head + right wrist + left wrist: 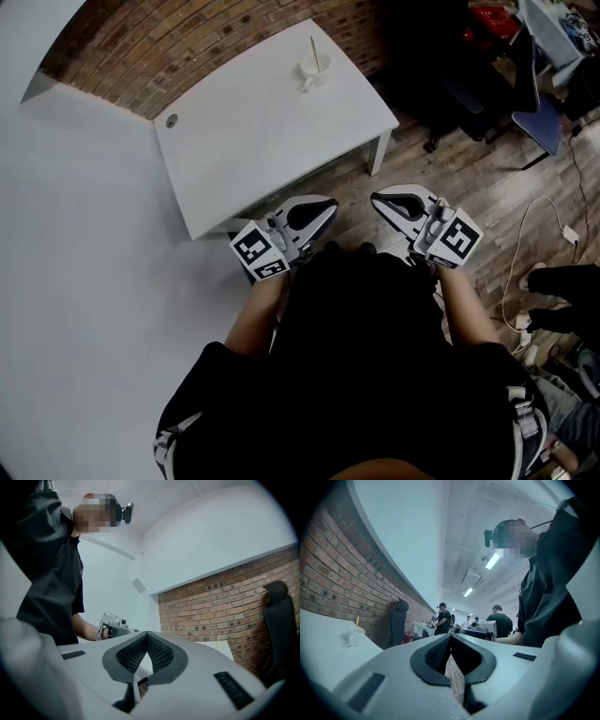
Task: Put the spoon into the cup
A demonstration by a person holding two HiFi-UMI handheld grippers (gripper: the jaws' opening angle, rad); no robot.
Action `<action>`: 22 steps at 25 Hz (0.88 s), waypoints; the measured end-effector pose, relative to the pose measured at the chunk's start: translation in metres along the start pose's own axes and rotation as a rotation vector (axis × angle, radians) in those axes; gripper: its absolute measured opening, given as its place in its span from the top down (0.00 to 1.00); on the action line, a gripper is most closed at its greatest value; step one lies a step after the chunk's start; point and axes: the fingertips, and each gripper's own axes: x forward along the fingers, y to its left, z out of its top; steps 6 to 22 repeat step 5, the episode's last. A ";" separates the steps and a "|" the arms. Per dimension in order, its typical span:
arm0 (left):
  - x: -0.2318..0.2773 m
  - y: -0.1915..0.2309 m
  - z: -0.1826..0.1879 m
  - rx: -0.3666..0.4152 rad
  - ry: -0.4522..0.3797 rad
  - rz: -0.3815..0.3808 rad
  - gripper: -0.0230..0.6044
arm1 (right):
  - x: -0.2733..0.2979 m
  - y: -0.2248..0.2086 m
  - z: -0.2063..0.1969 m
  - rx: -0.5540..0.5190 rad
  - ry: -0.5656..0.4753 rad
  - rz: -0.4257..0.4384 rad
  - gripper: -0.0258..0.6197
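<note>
A white cup (314, 71) stands near the far edge of the white table (262, 141), and a thin pale spoon (314, 52) stands upright in it. The left gripper view shows the same cup (356, 635) and spoon (357, 621) far off at the left. My left gripper (328, 204) and right gripper (379, 199) hover close to my body, off the table's near corner, tips pointing toward each other. Both are shut with nothing between the jaws. The right gripper view shows the left gripper (112, 626) in a hand.
A small round grey disc (172, 120) lies at the table's left corner. A brick wall (141, 47) runs behind the table. Black office chairs (459, 84) and a blue chair (542, 117) stand at the right on wood floor with a white cable (534, 234). Several people (443, 618) stand far off.
</note>
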 end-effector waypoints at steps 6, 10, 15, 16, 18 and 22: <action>0.018 -0.010 -0.012 -0.012 0.022 -0.013 0.94 | -0.020 -0.008 -0.006 0.011 -0.001 -0.022 0.95; 0.018 -0.010 -0.012 -0.012 0.022 -0.013 0.94 | -0.020 -0.008 -0.006 0.011 -0.001 -0.022 0.95; 0.018 -0.010 -0.012 -0.012 0.022 -0.013 0.94 | -0.020 -0.008 -0.006 0.011 -0.001 -0.022 0.95; 0.018 -0.010 -0.012 -0.012 0.022 -0.013 0.94 | -0.020 -0.008 -0.006 0.011 -0.001 -0.022 0.95; 0.018 -0.010 -0.012 -0.012 0.022 -0.013 0.94 | -0.020 -0.008 -0.006 0.011 -0.001 -0.022 0.95; 0.018 -0.010 -0.012 -0.012 0.022 -0.013 0.94 | -0.020 -0.008 -0.006 0.011 -0.001 -0.022 0.95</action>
